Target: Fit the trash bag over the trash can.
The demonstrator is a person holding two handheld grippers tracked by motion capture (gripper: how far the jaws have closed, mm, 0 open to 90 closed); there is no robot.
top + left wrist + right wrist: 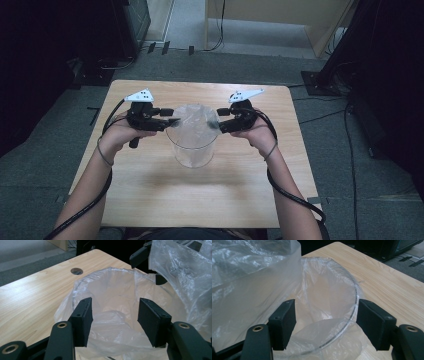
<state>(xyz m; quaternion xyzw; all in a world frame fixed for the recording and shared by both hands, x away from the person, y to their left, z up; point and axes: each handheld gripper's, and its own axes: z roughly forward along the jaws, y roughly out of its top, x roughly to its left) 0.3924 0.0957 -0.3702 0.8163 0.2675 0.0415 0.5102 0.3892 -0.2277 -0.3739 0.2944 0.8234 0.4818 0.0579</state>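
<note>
At mid-frame in the high view, the left gripper [172, 121] and right gripper [216, 124] are standing with jaws apart and gripping nothing, flanking the clear plastic bag [192, 131] that is lining the clear round container [191, 152] sitting at the centre of the wooden table [150, 195].

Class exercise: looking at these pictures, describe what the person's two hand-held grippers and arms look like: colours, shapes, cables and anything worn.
Both the left gripper and the right gripper are black, each topped by a pale three-cornered plate with dark dots. A thick black cable trails from each along the forearm. The jaws end in flat rectangular black pads, with brass-coloured rivets on the jaw arms. The forearms are bare; each wrist wears a thin band.
</note>
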